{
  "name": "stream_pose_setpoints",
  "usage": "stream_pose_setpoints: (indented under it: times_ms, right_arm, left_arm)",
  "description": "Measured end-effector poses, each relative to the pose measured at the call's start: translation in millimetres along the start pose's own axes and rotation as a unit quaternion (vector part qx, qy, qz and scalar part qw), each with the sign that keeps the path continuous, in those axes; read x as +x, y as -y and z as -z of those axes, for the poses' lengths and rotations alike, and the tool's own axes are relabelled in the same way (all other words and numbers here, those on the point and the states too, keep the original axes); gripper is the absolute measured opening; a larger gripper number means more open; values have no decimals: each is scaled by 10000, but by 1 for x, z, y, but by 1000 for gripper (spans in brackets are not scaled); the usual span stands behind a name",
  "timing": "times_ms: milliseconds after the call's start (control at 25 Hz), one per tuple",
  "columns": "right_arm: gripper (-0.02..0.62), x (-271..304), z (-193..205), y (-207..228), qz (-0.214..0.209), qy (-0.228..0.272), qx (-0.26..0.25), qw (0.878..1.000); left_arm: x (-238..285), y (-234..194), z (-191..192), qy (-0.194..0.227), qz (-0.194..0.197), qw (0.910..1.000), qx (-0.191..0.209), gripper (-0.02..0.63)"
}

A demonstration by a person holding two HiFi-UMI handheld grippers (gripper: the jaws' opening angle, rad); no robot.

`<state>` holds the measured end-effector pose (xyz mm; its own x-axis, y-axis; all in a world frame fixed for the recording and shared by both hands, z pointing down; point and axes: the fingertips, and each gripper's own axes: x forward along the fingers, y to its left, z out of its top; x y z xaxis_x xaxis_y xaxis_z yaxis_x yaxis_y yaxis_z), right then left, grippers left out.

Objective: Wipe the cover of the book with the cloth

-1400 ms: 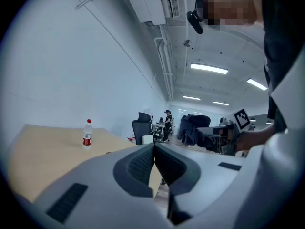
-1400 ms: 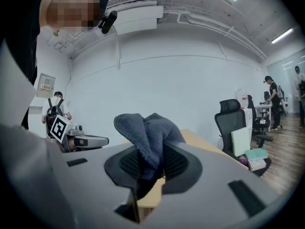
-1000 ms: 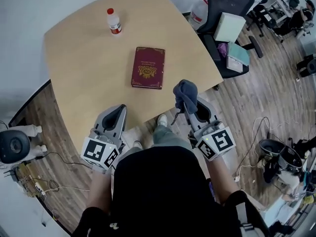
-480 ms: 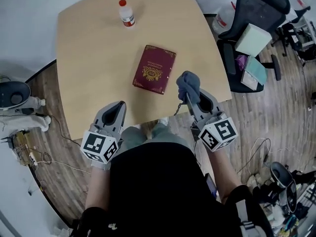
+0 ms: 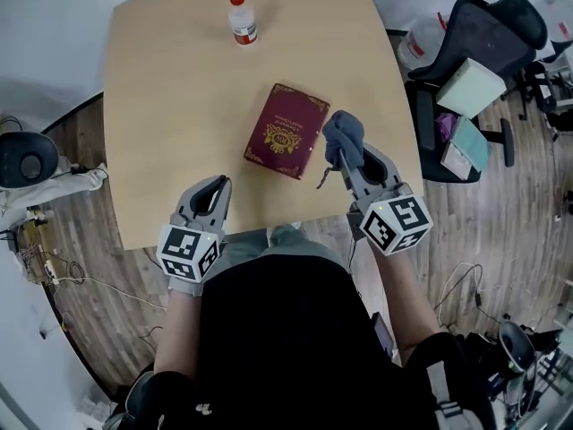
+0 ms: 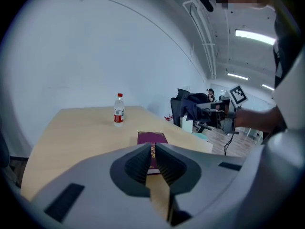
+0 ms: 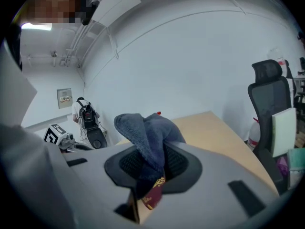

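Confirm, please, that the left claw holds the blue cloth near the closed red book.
No: it is the right claw that holds the blue cloth near the closed red book; the right gripper view shows it.

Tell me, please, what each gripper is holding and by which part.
The right gripper pinches the cloth by one bunched end, the rest sticking out past the jaws. The left gripper is shut, empty.
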<state>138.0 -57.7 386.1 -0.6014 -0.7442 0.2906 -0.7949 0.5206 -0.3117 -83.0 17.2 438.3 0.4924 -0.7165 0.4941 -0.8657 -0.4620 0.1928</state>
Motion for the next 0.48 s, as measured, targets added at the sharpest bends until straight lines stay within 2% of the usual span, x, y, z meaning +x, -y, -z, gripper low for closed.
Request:
stream_pose_setpoints:
  times_ms: [480]
  right_arm:
    - [86, 93, 10, 14, 107, -658, -115, 9977]
  left_arm:
    - [57, -56, 46, -593, 385, 9970, -307, 26]
